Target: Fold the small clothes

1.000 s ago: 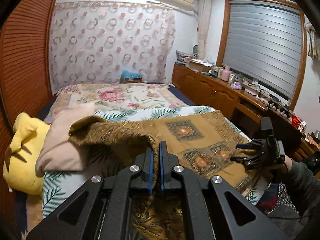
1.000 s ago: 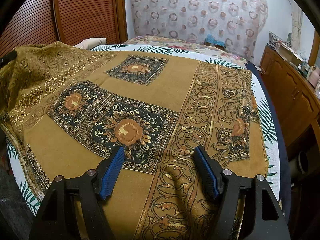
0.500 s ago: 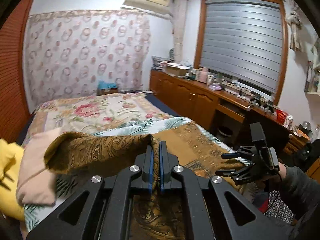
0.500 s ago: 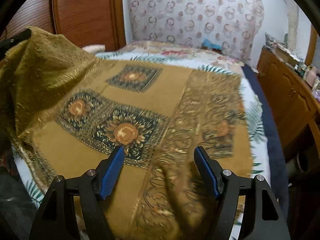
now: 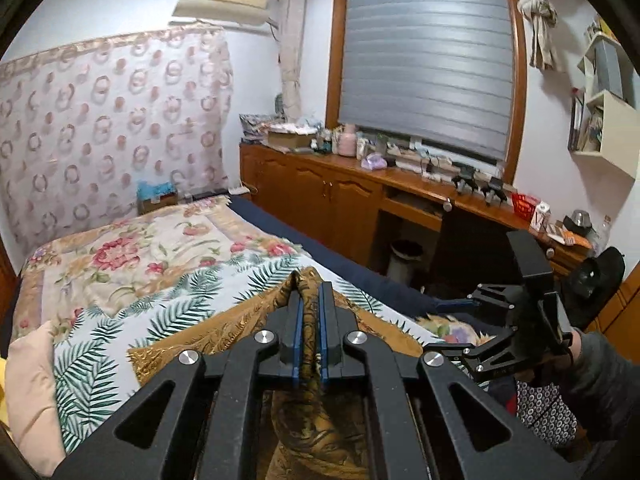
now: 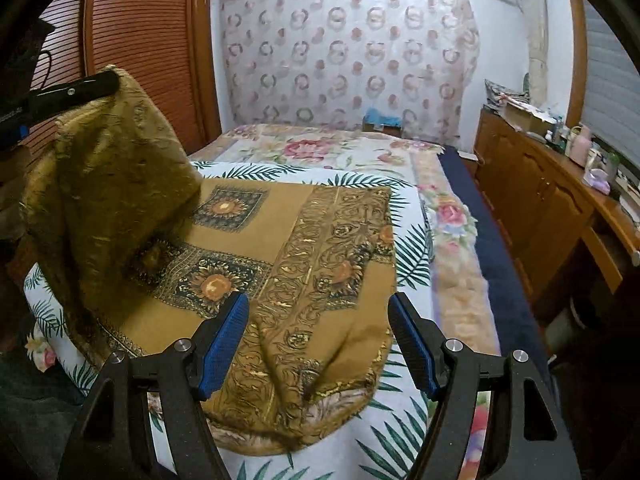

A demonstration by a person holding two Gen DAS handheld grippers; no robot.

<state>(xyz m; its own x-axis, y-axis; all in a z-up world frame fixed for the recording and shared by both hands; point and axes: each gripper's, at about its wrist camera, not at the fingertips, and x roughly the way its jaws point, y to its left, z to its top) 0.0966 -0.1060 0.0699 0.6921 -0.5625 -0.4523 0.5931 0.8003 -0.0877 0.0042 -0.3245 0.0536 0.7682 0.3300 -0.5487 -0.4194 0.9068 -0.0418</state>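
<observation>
**Cloth half lifted over bed**

Cloth [image 6: 304, 248], a single brown patterned piece, lay spread on the bed [image 6: 412, 256], its left side raised in a drape. The left gripper [image 5: 310, 320] was clamped on a bunched edge of it, fabric showing between the blue pads. The right gripper [image 6: 320, 344] hung above the near right corner with jaws wide apart, holding nothing.

With only one edge held, the free corner could drag or crumple during the fold, leaving it skewed. The thin pinch might also slip if the drape pulled hard.

Counted: one cloth, two grippers, one beige pillow [image 5: 28, 392] at the bed's left.
</observation>
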